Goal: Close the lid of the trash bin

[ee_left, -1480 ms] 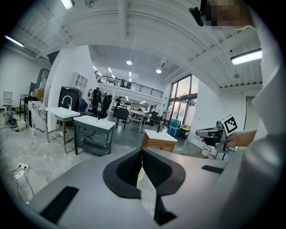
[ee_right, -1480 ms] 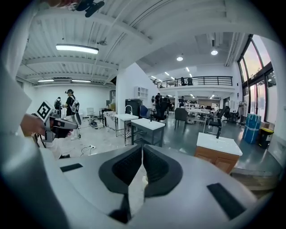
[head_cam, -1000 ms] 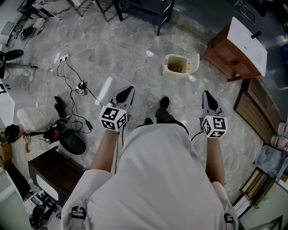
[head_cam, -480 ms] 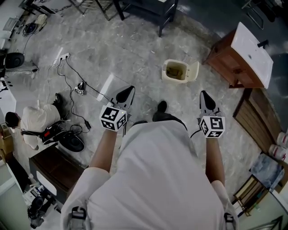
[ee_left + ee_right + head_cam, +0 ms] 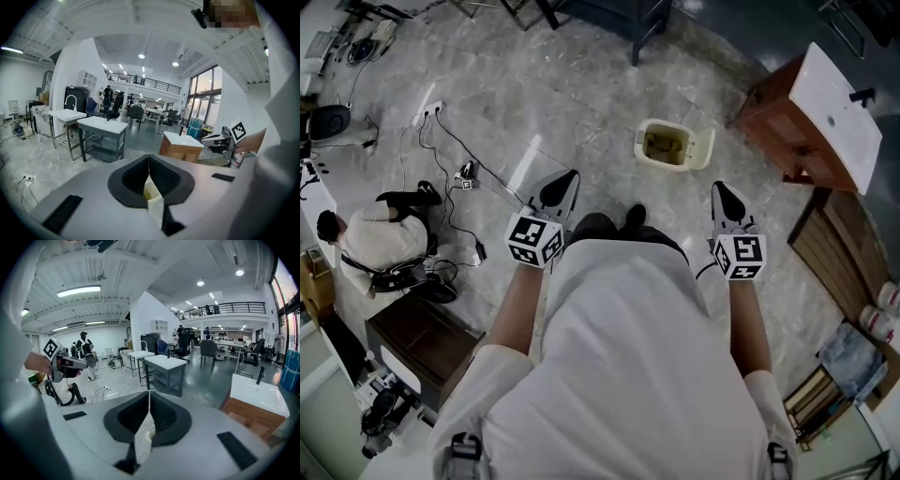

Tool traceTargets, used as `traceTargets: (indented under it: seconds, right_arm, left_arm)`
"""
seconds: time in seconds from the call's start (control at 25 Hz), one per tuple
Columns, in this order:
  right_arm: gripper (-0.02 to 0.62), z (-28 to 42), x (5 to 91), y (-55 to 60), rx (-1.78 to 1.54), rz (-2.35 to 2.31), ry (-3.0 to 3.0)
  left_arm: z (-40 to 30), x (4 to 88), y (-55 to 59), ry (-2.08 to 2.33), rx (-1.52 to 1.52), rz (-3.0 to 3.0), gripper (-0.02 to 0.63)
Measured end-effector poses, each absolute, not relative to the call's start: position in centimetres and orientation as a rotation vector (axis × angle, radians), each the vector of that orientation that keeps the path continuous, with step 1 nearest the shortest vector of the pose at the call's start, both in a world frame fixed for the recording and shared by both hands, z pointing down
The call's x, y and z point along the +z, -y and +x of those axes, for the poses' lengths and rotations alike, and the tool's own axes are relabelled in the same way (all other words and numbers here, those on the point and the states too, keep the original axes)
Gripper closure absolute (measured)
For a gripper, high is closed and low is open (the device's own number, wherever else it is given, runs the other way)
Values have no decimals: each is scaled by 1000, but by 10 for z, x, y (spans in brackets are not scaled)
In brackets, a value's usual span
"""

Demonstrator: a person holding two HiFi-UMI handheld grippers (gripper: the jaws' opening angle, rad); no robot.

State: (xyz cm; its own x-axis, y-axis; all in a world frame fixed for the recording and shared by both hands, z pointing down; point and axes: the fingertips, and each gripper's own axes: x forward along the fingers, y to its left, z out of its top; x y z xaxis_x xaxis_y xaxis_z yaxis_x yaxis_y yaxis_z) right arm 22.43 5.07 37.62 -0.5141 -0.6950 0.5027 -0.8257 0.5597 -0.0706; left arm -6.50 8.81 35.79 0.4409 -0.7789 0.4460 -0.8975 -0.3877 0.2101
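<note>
Head view showed a grey marble floor (image 5: 581, 103) with the cream trash bin (image 5: 666, 143) standing on it at twelve o'clock from the person, its lid (image 5: 705, 150) tipped open toward three o'clock. The left claw (image 5: 572, 176) and right claw (image 5: 717, 188) hung either side of the body, each with jaws pressed together on nothing, both well apart from the bin. A wooden sink cabinet (image 5: 773, 105) stood at two o'clock. Cables (image 5: 441, 155) trailed at ten o'clock, near a crouched person (image 5: 370, 239) at nine.
</note>
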Motion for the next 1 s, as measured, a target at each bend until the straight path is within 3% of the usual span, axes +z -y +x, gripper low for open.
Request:
traceTargets:
  seconds: [1.0]
  right_arm:
    - [563,193,429,6,637,1413,2149]
  left_arm:
    - [-88,411,36,1068,559,2446,588]
